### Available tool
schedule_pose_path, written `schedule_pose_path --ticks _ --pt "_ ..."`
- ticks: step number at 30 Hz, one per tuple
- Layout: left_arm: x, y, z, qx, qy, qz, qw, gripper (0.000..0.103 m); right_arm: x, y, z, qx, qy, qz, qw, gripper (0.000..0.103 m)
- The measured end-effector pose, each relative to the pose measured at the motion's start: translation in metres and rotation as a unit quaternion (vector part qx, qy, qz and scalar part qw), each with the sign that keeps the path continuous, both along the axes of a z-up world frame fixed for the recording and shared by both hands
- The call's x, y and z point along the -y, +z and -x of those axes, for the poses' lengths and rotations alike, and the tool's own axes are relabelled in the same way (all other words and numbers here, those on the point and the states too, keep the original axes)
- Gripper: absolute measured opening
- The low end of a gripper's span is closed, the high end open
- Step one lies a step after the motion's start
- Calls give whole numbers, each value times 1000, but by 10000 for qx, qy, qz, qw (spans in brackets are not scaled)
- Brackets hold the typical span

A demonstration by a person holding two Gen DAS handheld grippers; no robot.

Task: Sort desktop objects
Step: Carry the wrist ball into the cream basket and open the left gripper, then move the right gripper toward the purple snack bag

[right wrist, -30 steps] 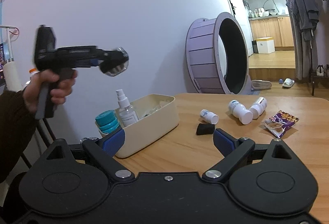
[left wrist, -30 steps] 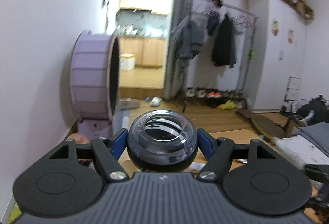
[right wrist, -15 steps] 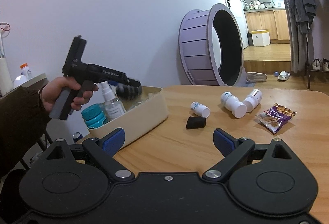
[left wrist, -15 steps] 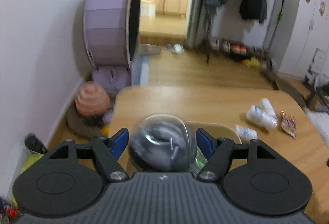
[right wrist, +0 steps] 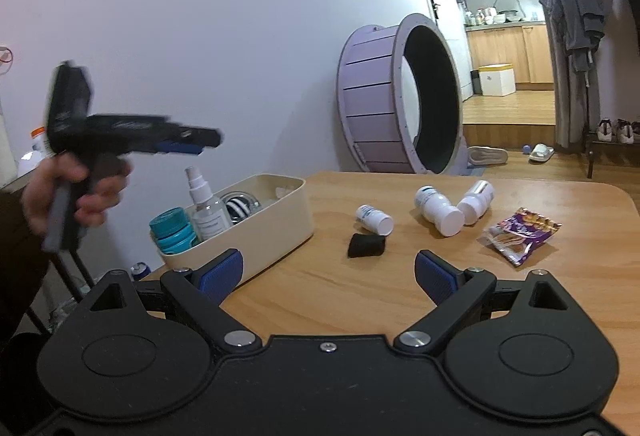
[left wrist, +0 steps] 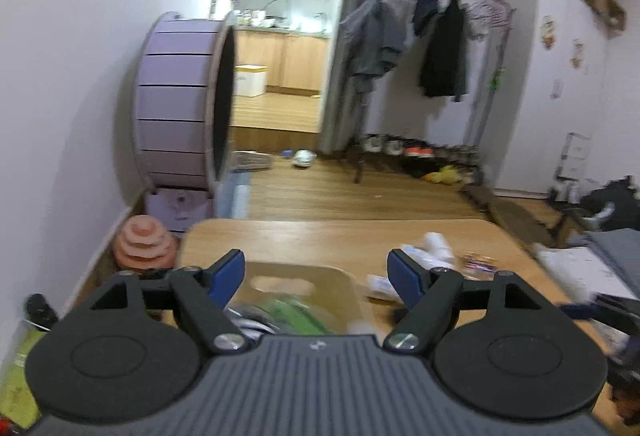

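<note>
Left wrist view: left tongs (left wrist: 316, 276) spread wide with nothing between them, hanging above the cream bin (left wrist: 344, 282). Stuff inside is a blur, can't name it from here. Tabletop (left wrist: 340, 236) runs out ahead.

Leftovers from here: white bottles (left wrist: 430, 248) and a snack packet (left wrist: 478, 261), ahead and off to the right of these tongs.

Right wrist view: right tongs (right wrist: 328, 270) also released and empty, low over the tabletop (right wrist: 360, 300). The left tongs (right wrist: 188, 140) show up top left, held in a hand (right wrist: 72, 192), over the bin's (right wrist: 260, 232) near end.

In the bin: spray bottle (right wrist: 204, 208), teal jar (right wrist: 174, 230), a clear ball (right wrist: 240, 206).

Key relation: black block (right wrist: 366, 245) sits just ahead of the right tongs, slightly right of centre, long axis crosswise. Small bottle (right wrist: 374, 219) just past it, two bigger bottles (right wrist: 438, 210) and the packet (right wrist: 520, 236) further right.

Nearer hand: the right one, I'd say; bin lies to its left.
</note>
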State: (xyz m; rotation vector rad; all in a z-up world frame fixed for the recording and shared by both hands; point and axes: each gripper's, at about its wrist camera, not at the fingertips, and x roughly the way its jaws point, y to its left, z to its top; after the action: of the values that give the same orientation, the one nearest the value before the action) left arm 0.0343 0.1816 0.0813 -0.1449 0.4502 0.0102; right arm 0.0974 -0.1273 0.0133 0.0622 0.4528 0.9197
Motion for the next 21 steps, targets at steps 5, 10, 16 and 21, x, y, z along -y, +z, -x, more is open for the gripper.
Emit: schedule_pose_path --ticks 5,10,16,21 --pt "41 -10 18 116 -479 41 9988 79 11 3 -11 67 -335 76 9994 93" --pt "79 -19 24 212 -426 -435 9979 88 26 3 -34 93 -844 320 9959 93" --pt "80 -18 30 288 -64 -921 9953 88 34 -2 -46 21 -1030 316 9942 93" --pt "63 -4 47 509 85 -597 9969 88 28 -3 -51 110 -991 471 9939 93"
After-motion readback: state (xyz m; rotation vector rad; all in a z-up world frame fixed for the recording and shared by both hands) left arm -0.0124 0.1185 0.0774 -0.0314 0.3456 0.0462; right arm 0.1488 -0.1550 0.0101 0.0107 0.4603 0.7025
